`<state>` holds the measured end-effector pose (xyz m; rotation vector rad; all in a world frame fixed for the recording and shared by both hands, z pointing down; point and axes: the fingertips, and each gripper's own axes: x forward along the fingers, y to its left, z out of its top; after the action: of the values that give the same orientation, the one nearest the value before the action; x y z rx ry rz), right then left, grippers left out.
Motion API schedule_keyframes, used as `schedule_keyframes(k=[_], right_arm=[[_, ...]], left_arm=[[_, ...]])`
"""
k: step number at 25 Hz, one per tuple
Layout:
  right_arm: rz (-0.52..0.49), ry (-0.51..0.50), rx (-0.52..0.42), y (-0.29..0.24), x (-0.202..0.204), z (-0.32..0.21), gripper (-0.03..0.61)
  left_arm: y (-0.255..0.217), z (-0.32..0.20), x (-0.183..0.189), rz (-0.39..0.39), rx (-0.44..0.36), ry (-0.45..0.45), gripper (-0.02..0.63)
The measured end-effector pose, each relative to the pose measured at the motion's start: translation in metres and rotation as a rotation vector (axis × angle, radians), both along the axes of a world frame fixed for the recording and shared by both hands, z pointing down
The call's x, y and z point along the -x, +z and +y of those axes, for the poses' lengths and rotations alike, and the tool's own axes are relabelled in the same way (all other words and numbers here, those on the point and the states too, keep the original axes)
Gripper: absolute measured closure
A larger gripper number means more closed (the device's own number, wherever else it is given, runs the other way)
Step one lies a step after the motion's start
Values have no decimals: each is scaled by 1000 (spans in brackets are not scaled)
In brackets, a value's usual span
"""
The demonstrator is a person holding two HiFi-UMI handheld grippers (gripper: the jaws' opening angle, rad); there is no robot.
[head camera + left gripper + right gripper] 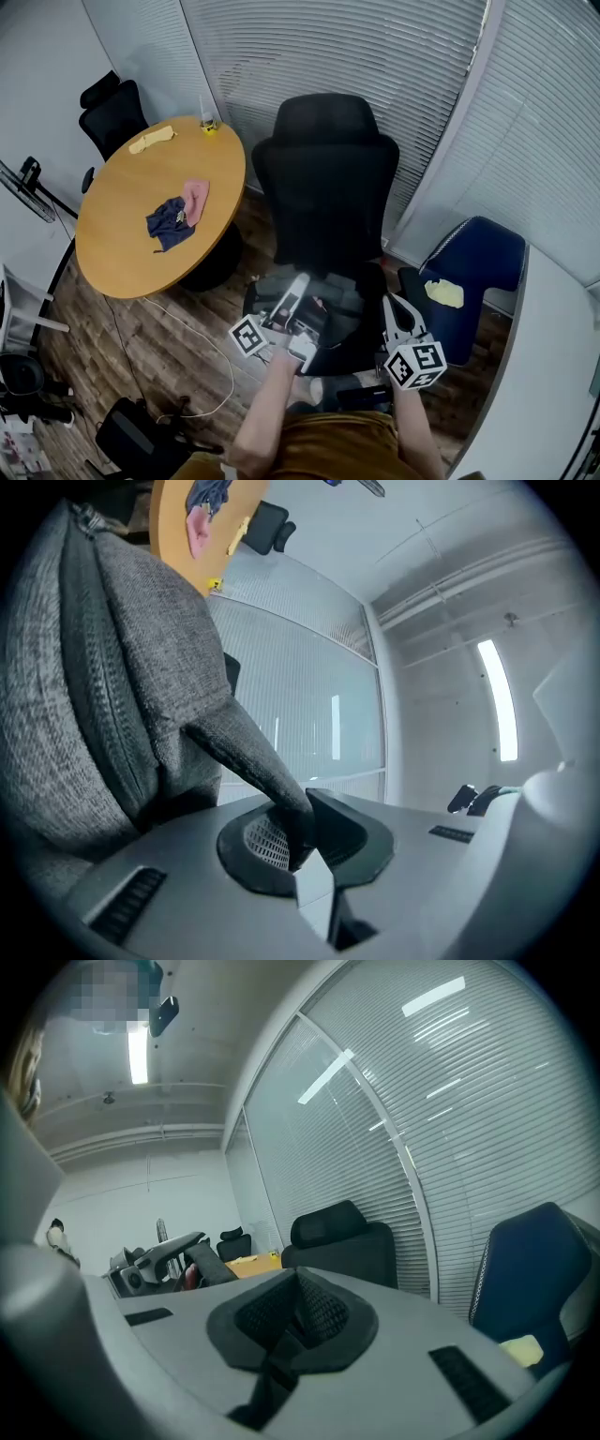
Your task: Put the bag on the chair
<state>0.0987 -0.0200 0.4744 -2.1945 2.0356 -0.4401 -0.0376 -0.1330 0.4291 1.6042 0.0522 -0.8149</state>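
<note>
Left gripper view: your left gripper is pinched nearly closed on the strap of the grey bag; your right gripper is closed, empty.

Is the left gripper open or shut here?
Shut: the left gripper pinches the strap of the grey bag.

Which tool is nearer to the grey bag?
Left. The left tool is shut on the strap of the bag, over the chair. The right tool is shut and empty, off to the bag's right, not touching it.
</note>
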Motion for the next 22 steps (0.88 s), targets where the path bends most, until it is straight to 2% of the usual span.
schedule_keyframes(k=[3,7,11,22], right_arm=[[-3,-8,-4,6,0,1,568],[-12,-25,8,14,-15,-26,568],[-22,-24,30,22,-38,-57,568],[-17,-20,89,35,-62,-84,568]], left_arm=[[1,-1,1,7,0,-12,572],[7,-27,-9,-9,3,-37,574],[17,-55,-30,-57,0,-30,574],[49,-91,-53,-73,82,-23,575]])
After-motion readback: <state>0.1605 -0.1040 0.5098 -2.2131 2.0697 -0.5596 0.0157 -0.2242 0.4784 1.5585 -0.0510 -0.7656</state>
